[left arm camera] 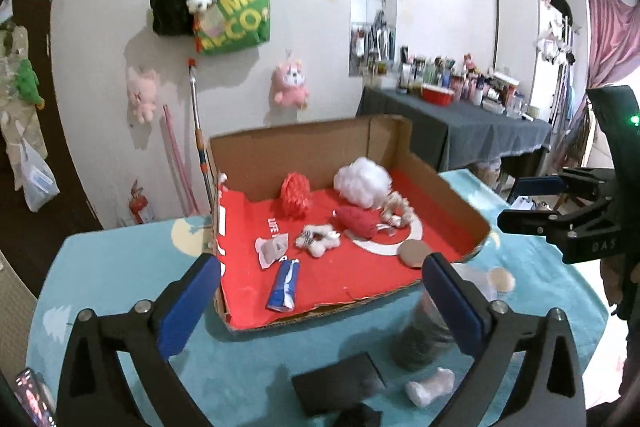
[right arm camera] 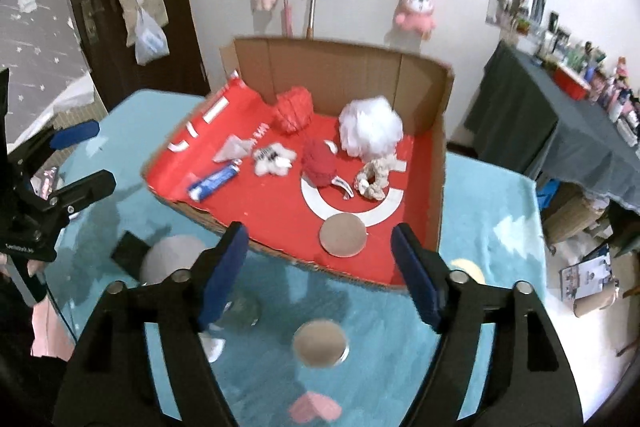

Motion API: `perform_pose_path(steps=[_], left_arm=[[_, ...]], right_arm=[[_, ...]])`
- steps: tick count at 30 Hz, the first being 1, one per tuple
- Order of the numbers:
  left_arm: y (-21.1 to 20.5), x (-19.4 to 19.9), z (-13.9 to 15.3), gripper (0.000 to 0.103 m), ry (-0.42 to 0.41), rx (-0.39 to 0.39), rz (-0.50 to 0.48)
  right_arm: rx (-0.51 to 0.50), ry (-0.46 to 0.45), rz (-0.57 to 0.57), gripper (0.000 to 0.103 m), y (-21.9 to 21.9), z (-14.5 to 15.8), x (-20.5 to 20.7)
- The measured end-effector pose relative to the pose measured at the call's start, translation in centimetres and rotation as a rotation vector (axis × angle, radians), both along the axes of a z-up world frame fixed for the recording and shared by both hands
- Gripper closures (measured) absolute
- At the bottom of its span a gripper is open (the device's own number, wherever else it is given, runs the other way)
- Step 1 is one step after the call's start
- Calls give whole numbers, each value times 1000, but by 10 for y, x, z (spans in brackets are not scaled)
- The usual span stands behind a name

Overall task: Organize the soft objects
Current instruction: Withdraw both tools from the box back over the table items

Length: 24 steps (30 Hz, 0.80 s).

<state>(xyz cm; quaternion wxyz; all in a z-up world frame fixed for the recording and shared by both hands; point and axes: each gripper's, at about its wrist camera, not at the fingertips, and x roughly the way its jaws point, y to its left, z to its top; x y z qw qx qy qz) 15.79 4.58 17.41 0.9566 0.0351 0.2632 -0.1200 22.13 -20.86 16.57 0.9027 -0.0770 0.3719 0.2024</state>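
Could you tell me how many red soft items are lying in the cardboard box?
2: a ridged red puff near the back wall of the cardboard box, and a red bundle near the middle, beside the white pouf. None appears hidden.

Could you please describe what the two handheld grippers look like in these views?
Both the left gripper and the right gripper are matte black, angular frames with silver bolts at the pivots. Their fingers carry flat blue pads. The right gripper's body shows a green light and faint white lettering.
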Motion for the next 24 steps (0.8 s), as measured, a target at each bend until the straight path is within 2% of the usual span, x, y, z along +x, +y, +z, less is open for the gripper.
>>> perform_pose_path(steps=[6, 9, 12, 20, 24], left_arm=[[-8, -45, 8, 0, -57, -26, 24], [-11, -65, 5, 0, -85, -25, 48], [-14, -89, -2, 0, -115, -28, 70], [-19, -131, -33, 0, -138, -69, 79], [-24, -144, -52, 0, -161, -55, 86]], right_arm=[[40, -116, -11, 21, -5, 18, -58], [55, -166, -23, 15, -6, 21, -89], [55, -210, -37, 15, -7, 20, -114], [81, -309, -109, 13, -12, -6, -171], [91, -357, -149, 8, -13, -29, -190]])
